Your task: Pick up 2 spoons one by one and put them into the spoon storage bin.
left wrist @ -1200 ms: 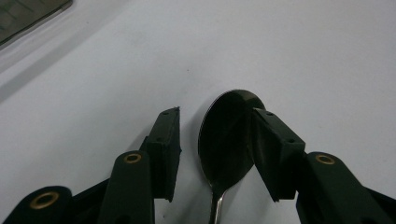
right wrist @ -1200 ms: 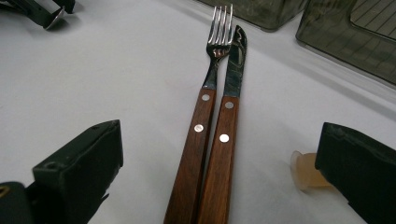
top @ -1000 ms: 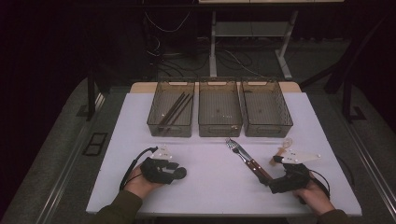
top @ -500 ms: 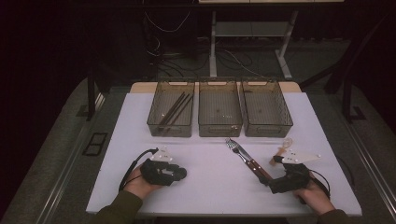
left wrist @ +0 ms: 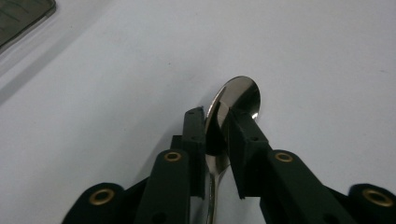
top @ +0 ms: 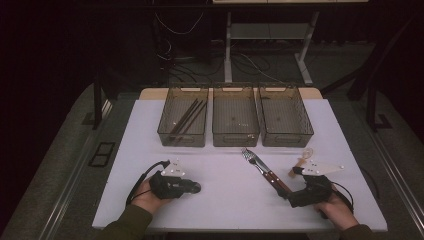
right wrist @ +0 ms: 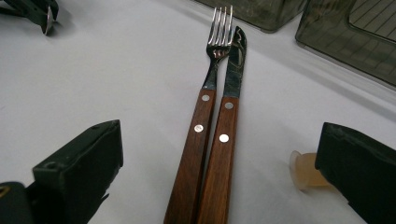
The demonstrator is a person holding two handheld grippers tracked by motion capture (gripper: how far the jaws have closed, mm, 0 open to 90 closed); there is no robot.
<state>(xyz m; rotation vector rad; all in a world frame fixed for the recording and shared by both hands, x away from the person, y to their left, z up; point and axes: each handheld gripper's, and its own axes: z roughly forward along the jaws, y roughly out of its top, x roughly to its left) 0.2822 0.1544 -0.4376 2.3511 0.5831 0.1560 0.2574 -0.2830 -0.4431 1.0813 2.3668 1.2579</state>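
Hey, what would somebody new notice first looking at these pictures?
Probably the wooden-handled fork and knife lying side by side on the white table, between the right gripper's wide-open fingers. Next, the left gripper, which has just been closing on a shiny spoon. Behind stand three bins; the left one holds chopsticks.

- spoon: polished metal, mirror-glossy bowl
- fork: shiny metal tines and neck, reddish-brown wood handle, smooth, metal rivets
- knife: glossy metal blade, same smooth wood handle with rivets
- surface: white, matt, smooth
- bins: smoky see-through plastic, slight sheen
- sticks in left bin: dark, matt
- left gripper: matt black plastic, brass-coloured eyelets
- right gripper: matt black blocks, slightly rough
- small cup: pale cloudy plastic
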